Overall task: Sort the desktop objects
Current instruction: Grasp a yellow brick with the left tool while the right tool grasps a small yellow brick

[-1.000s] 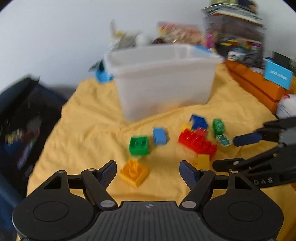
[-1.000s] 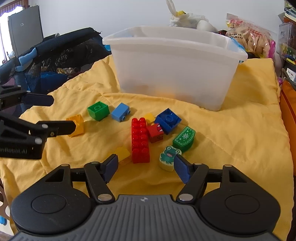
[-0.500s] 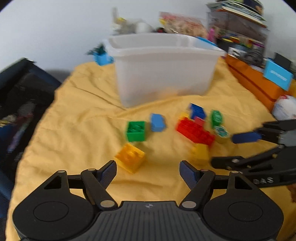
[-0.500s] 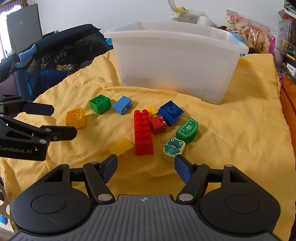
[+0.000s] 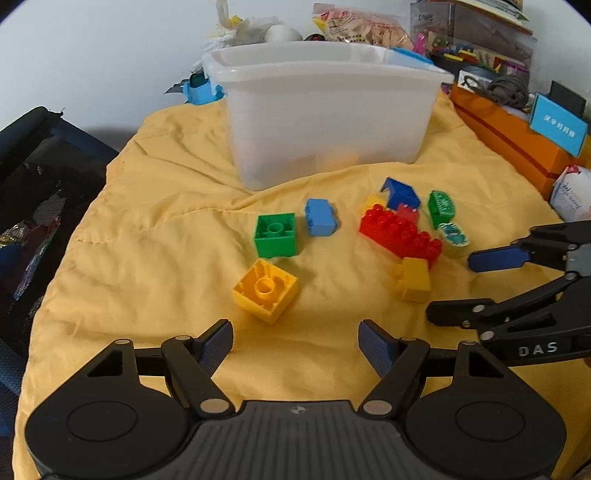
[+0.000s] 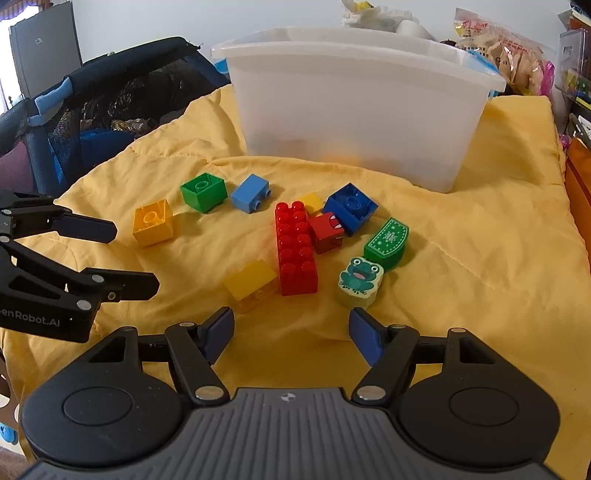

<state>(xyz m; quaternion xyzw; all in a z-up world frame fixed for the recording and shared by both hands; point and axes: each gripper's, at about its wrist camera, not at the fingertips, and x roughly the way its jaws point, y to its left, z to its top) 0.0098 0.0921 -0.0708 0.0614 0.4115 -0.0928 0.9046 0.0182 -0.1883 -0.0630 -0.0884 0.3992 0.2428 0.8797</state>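
Observation:
Several toy bricks lie on a yellow cloth (image 5: 155, 240) in front of a translucent white bin (image 5: 328, 110). An orange-yellow brick (image 5: 265, 290) lies just ahead of my open, empty left gripper (image 5: 295, 345). Behind it are a green brick (image 5: 275, 235) and a light blue brick (image 5: 320, 218). A long red brick (image 6: 295, 247), a yellow brick (image 6: 252, 281) and a frog block (image 6: 358, 281) lie just ahead of my open, empty right gripper (image 6: 291, 334). A small red brick (image 6: 327, 233), a dark blue brick (image 6: 350, 208) and a green block (image 6: 386, 243) sit beyond them.
A dark mesh playpen (image 6: 92, 110) borders the cloth on the left. Orange boxes (image 5: 517, 140) and cluttered shelves (image 5: 472, 48) stand on the right. Bags and snack packs (image 5: 358, 26) lie behind the bin.
Both grippers have pulled back and risen a little, so the bricks sit farther ahead. Both stay open. The bricks have not moved.

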